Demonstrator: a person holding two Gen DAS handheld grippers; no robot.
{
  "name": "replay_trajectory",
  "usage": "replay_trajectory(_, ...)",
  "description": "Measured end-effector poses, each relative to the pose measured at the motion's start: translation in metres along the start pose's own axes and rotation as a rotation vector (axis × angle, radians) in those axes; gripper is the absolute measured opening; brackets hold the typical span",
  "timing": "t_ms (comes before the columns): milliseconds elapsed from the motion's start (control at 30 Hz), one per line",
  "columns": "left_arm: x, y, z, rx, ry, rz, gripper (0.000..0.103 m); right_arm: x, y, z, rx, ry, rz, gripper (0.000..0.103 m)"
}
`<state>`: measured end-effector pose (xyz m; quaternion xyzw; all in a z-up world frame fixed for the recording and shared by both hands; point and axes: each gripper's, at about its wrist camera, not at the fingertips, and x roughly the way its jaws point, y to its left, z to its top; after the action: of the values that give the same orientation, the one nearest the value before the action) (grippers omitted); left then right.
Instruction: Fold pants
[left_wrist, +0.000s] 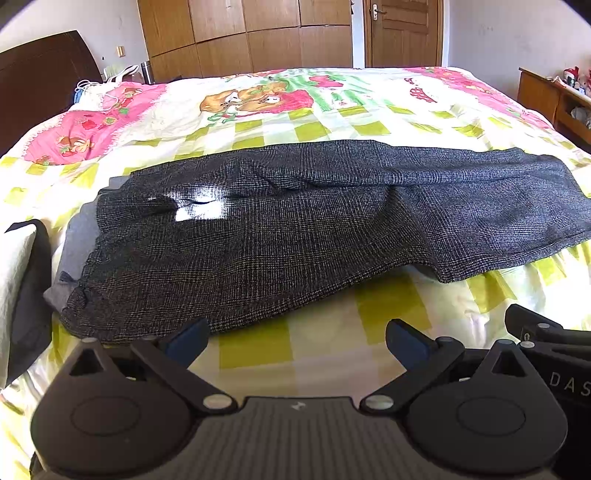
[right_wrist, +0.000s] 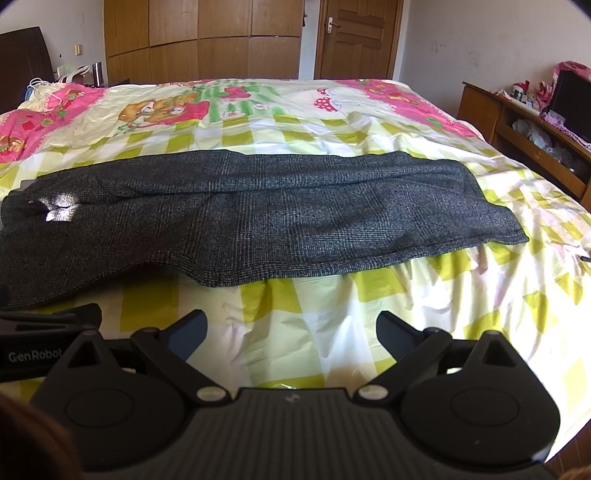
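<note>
Nearest the lens in the left wrist view, the left gripper (left_wrist: 297, 341) hangs low over the near edge of the bed (left_wrist: 258, 354), its blue-padded fingers (left_wrist: 186, 341) spread wide with nothing between them. Just past its left fingertip lies the waist end of the pants (left_wrist: 280, 221), a dark grey checked pair laid flat across the bedspread, with a lighter grey lining showing at that end. A bright patch of sunlight falls on the cloth near the waist. At the far left edge of this view a white pillow (left_wrist: 16, 280) with a dark border rests beside the pants.

Moving right, the legs of the pants (right_wrist: 258, 206) stretch across the bed, lying one over the other, and the hem end reaches toward the right side of the yellow-checked, pink-bordered bedspread (right_wrist: 406, 295). The right gripper (right_wrist: 291, 332) hovers over bare bedspread near the front edge, its jaws likewise wide open and holding nothing, well short of the cloth. Part of the left gripper's black body shows at the left edge of the right wrist view.

Beyond the bed stand a wooden wardrobe (right_wrist: 199, 40) and a door (right_wrist: 354, 37), and at far right a low wooden shelf (right_wrist: 517, 125).
</note>
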<state>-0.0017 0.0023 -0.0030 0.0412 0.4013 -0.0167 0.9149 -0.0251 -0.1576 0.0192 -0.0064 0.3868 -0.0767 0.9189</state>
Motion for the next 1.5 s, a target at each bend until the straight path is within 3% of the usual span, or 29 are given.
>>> replay_trajectory(1500,-0.004,0.0,-0.001,0.024,-0.028,0.011,0.103,-0.003,0.01,0.001,-0.025,-0.005,0.005,0.094)
